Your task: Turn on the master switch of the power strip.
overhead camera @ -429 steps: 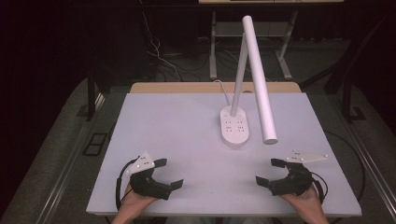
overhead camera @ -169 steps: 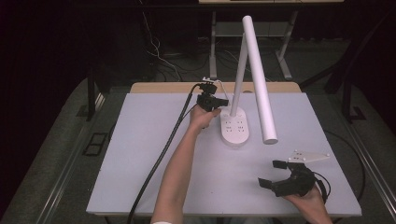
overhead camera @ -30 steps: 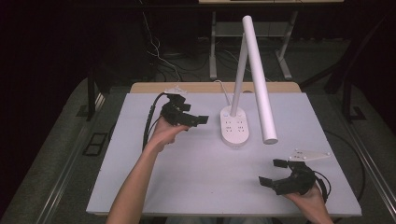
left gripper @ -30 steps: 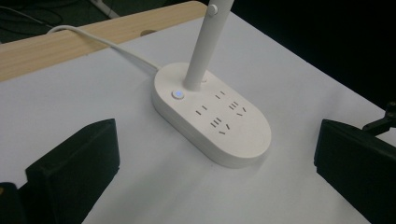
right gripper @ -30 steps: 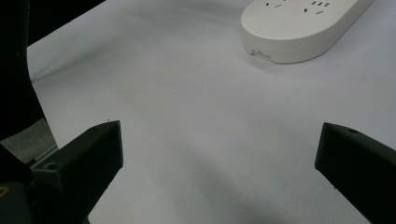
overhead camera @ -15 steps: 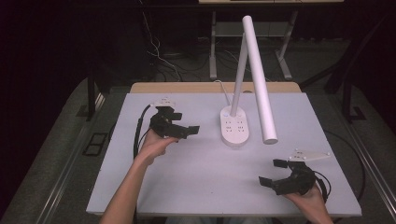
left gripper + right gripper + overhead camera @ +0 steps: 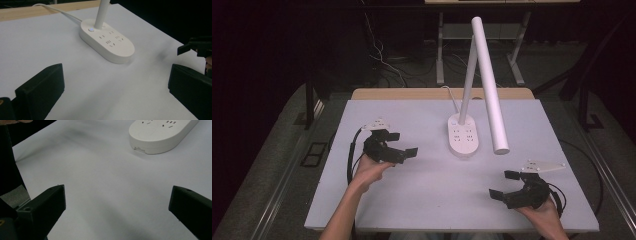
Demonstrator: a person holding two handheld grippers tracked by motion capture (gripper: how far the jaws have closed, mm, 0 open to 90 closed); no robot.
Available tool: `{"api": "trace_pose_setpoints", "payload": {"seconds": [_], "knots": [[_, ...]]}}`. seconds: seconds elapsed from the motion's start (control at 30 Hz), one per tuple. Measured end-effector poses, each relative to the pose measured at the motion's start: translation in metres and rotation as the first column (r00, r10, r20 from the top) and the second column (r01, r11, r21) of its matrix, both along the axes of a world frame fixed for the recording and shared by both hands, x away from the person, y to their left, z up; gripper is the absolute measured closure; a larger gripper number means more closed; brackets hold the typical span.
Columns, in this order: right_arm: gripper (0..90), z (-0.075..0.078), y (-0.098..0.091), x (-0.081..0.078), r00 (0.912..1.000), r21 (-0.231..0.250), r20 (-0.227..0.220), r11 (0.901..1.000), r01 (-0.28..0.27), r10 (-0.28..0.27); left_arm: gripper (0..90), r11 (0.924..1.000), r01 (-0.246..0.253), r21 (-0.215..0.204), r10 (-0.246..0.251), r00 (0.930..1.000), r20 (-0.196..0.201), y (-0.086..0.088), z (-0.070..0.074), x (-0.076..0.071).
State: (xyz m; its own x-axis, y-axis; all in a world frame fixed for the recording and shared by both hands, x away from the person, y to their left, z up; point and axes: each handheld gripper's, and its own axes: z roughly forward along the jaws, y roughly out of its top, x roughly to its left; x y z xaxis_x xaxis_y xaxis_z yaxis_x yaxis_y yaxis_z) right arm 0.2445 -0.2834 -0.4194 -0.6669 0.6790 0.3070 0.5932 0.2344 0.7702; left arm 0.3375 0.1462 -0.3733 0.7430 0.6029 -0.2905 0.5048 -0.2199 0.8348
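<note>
Left gripper (image 7: 401,144) jaws spread, empty, just off the tabletop (image 7: 427,200). Lamp base (image 7: 463,136) lies ahead of it, near, untouched; button (image 7: 91,29) glows. Right gripper (image 7: 508,186) spread, idle, well apart. Contact with the lamp looks not yet made.

— Where was there free room on the table (image 7: 427,200)?

— Most of the white surface lay bare. Between the left gripper (image 7: 403,143) and the right gripper (image 7: 502,185) nothing stood, so a hand could pass there freely. Both had their jaws wide apart, with nothing between them.

— And what stood in the way?

— The lamp base (image 7: 463,136) with its sockets sat near the middle, toward the far side. Its stem (image 7: 467,80) rose from it, and the long white lamp head (image 7: 489,82) slanted down over the right half, ending above the table. Its cord (image 7: 451,97) ran off the far edge.
</note>
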Motion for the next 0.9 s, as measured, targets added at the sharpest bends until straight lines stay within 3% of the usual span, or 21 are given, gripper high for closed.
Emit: {"api": "trace_pose_setpoints", "payload": {"seconds": [0.37, 0.9], "knots": [[0.5, 0.0, 0.0, 0.0, 1.0, 0.001, 0.004, 1.0, 0.004, -0.004, 0.2, 0.9992, -0.005, -0.041, 0.005, 0.9999, -0.009, 0.01, -0.024, -0.03], [0.4, -0.001, 0.001, 0.0, 1.0, 0.009, -0.004, 0.9999, 0.004, -0.004, 2.7, 0.9999, 0.007, -0.009, -0.007, 0.9997, -0.025, 0.019, -0.048, -0.062]]}}
